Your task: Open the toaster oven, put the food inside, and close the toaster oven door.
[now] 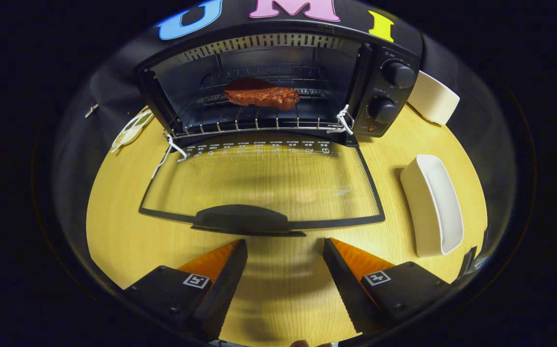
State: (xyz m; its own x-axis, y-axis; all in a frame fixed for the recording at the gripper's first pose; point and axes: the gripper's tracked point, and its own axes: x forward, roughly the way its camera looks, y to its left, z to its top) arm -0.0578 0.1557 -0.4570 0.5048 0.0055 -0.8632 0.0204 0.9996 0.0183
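- Toaster oven (278,86) stands at the far side of a pale wooden worktop (278,289), with its glass door (259,183) folded all the way down and lying flat toward the camera.
- Food, a reddish-brown slab that looks like a steak (261,95), lies on the wire rack (254,123) inside the oven cavity, roughly centred and well behind the rack's front bar.
- Fingers of the gripper (285,248) are spread wide with nothing between them; they sit just short of the door's front edge.
- Dark handle (244,219) runs along the middle of that front edge, just ahead of the fingers and slightly nearer the left one.
- Two control knobs (391,91) sit on the oven's right panel.
- An empty white dish (432,207) lies on the worktop right of the door, and another white container (432,96) sits beside the oven's right wall.
- Judging by this layout, only closing the door remains.
- The door is likely stiff, hinged and moderately light, but its glass pane is smooth and breakable, so it is a poor place to push.
- The handle seems the best hold: pinch it, or hook under it and swing upward.
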